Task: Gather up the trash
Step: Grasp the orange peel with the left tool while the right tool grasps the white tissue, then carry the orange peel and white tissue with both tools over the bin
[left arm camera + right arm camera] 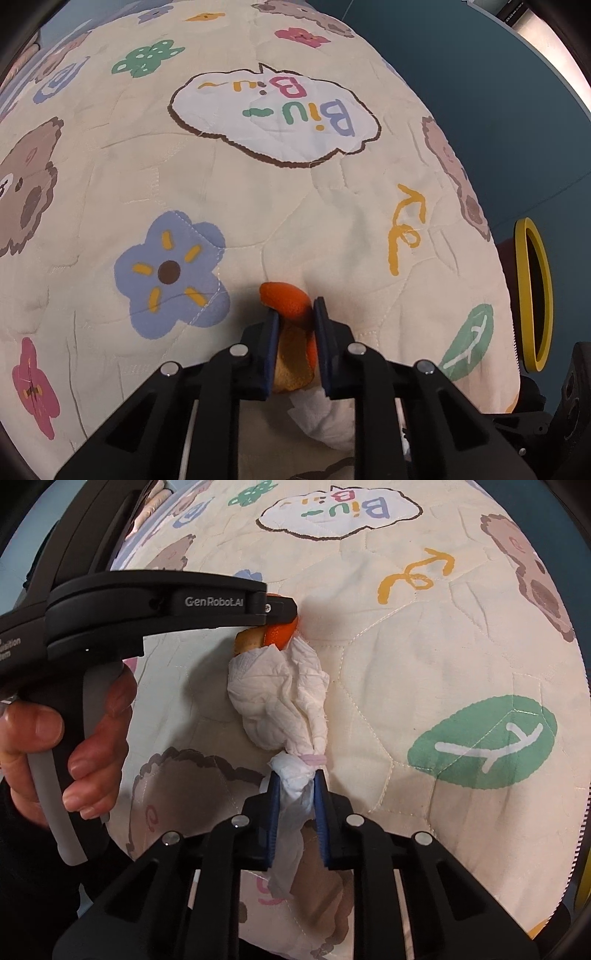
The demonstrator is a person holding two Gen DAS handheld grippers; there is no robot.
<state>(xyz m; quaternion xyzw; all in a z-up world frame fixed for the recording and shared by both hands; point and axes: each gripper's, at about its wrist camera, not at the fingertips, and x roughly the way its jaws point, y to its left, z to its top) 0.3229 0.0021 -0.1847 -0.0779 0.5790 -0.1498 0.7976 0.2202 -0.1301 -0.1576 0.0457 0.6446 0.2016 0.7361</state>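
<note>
Right gripper (297, 786) clamped on tissue (280, 701) lying on quilt (424, 657). Left gripper (295, 314) clamped on orange peel (286, 301), touching the tissue's far end.

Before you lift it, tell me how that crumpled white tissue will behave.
The crumpled tissue will probably sag and stretch rather than hold shape: it is thin, creased paper, pinched only at its twisted tail by the right gripper. It looks very light. It may tear or slip, since the orange peel rests against its far end.
</note>
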